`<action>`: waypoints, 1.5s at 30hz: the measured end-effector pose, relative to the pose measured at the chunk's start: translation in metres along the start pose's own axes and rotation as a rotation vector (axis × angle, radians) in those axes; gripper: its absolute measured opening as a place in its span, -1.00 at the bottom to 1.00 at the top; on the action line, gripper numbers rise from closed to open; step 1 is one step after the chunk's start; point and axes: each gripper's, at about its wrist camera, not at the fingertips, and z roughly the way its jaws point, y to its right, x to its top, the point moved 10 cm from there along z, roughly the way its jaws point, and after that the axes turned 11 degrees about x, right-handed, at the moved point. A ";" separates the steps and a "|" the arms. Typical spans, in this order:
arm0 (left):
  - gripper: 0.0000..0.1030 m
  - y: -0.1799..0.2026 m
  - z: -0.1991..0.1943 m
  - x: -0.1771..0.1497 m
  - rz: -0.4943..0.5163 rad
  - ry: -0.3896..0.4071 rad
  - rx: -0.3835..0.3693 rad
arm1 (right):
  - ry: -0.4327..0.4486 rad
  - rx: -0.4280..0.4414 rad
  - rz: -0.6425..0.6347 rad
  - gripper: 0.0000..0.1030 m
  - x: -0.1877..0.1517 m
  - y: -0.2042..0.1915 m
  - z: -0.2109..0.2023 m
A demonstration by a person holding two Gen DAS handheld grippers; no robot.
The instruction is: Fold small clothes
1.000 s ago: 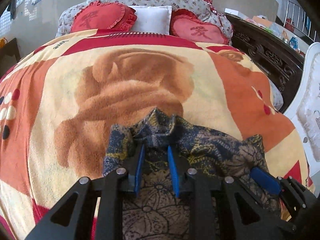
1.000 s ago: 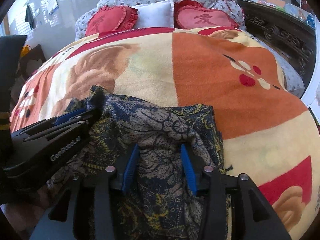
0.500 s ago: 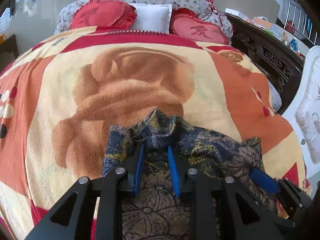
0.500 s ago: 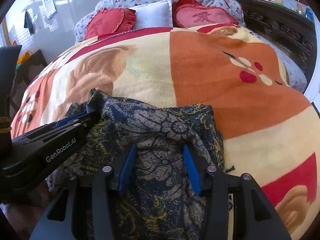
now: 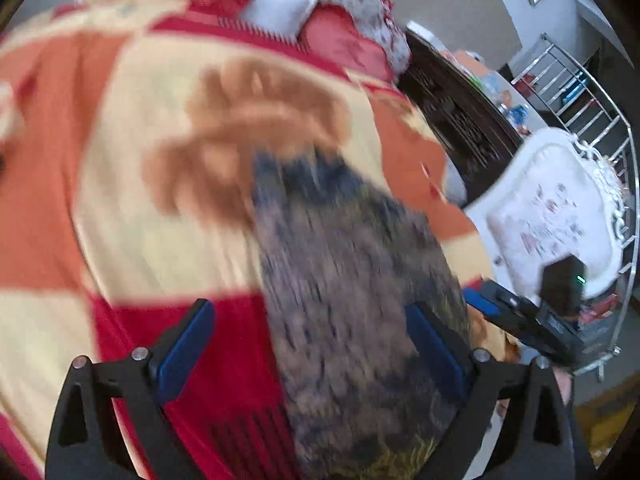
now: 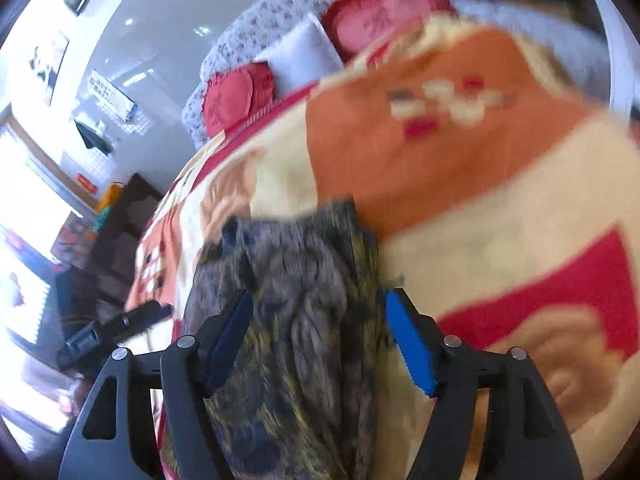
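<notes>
A: Bedspread (image 5: 168,240) all orange and cream; the patterned garment (image 5: 352,288) lies folded on it, near the foot.

B: Left gripper (image 5: 312,344) just sprang wide; right gripper (image 6: 320,340) opening too, cloth between but unpinched.

A: Fold's released, I'd say; next, regrip an edge.

garment (image 5: 352,288) on blanket (image 5: 160,240), pillows (image 5: 280,8) behind
</notes>
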 end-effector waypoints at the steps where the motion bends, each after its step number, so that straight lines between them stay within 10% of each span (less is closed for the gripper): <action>1: 0.91 0.003 0.009 -0.011 -0.009 -0.033 -0.030 | -0.014 0.022 0.036 -0.18 -0.008 0.007 0.006; 10: 0.90 0.012 0.009 -0.009 -0.102 -0.020 -0.153 | -0.188 0.364 0.168 -0.23 -0.057 -0.004 0.029; 13: -0.16 0.006 0.017 -0.006 -0.158 -0.047 -0.134 | -0.184 0.285 0.103 -0.53 -0.063 0.002 0.032; 18: -0.69 0.003 0.007 -0.009 -0.145 -0.018 -0.064 | -0.118 0.192 0.077 -1.00 -0.054 -0.009 0.019; 29: -0.67 -0.053 -0.115 0.072 -0.134 0.260 0.023 | -0.077 0.265 -0.213 -1.00 0.016 -0.155 0.032; 31: -0.48 -0.071 -0.116 0.088 -0.140 0.262 0.049 | -0.069 0.279 -0.233 -1.00 0.021 -0.170 0.049; 33: 0.18 -0.097 -0.097 0.094 -0.122 0.224 0.128 | -0.060 0.258 -0.248 -0.99 0.023 -0.171 0.078; 36: 0.19 -0.145 -0.080 0.084 -0.188 0.155 0.298 | -0.162 0.200 -0.095 -0.95 0.007 -0.139 0.119; 45: -0.06 -0.103 -0.102 0.061 -0.163 0.274 0.167 | -0.006 0.109 -0.223 -0.95 0.013 -0.146 0.070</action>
